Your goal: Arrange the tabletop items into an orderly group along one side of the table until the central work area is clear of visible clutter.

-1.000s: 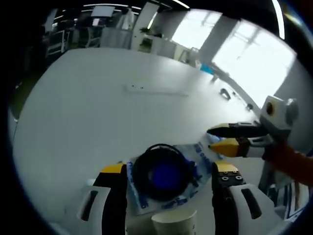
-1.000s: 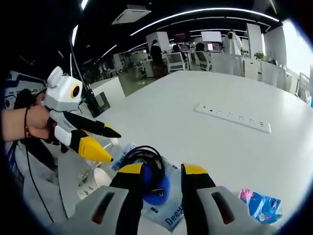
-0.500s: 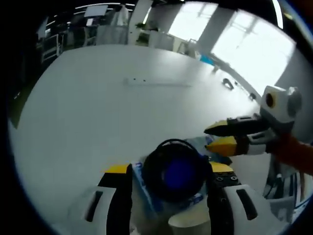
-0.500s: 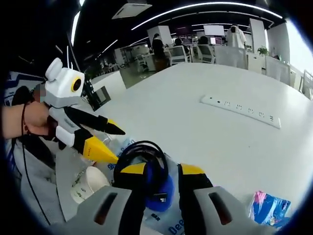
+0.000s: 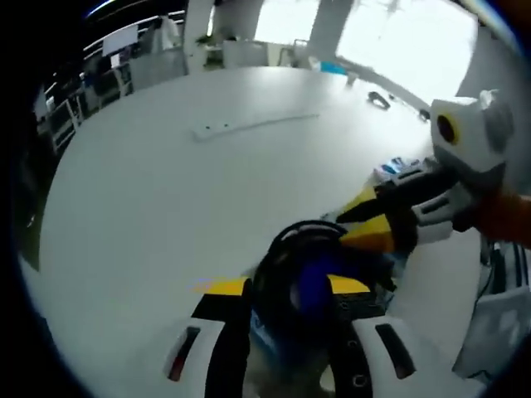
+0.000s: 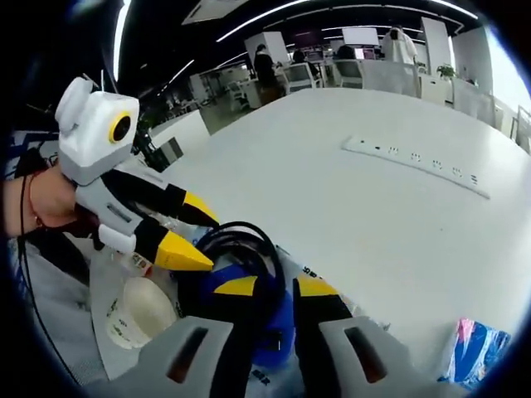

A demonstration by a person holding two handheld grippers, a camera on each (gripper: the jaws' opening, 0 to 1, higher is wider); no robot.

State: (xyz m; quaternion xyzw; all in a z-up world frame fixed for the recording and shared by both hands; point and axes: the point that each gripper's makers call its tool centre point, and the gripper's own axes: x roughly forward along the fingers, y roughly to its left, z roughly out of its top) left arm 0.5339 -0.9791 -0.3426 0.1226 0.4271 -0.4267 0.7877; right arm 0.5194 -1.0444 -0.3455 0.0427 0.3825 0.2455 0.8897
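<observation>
Both grippers have been brought closer, the left gripper and right gripper clamped on the headphones; next they'd be carried to the table edge, probably.

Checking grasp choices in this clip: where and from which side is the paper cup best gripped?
The paper cup lies tilted, its open mouth up, left of the black cable coil. Probably pinch its rim, one jaw inside and one outside, coming from the open side away from the coil; the left hand-held gripper sits nearest.
</observation>
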